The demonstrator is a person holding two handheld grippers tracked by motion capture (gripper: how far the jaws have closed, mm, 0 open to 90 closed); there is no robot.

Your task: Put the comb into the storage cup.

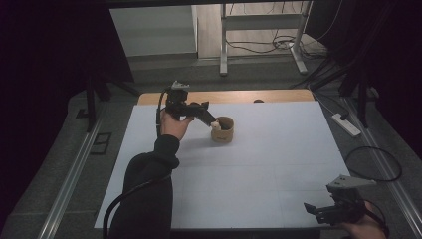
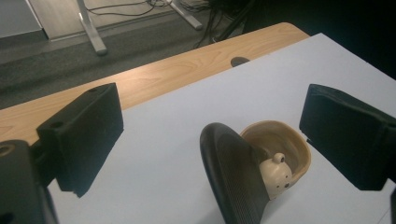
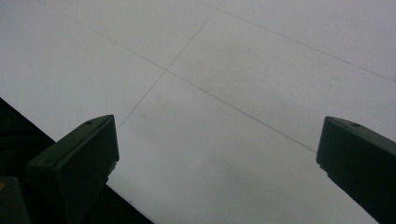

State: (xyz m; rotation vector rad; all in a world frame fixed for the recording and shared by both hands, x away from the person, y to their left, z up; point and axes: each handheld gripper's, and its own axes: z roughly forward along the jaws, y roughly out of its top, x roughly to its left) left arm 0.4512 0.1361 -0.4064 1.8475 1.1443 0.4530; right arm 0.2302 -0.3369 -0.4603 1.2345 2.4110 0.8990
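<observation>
My left gripper (image 1: pixel 213 121) hangs open above the tan round wooden cup (image 2: pixel 285 144); small beige figurine (image 2: pixel 276 175) sits inside (drop looks done). Right gripper (image 1: pixel 313 209) open, idle, 0 load.

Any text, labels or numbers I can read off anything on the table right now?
None readable. The tan cup, the small figure at its rim, the white table sheet and the power strip on the floor carry no legible words, labels or numbers in these views.
</observation>
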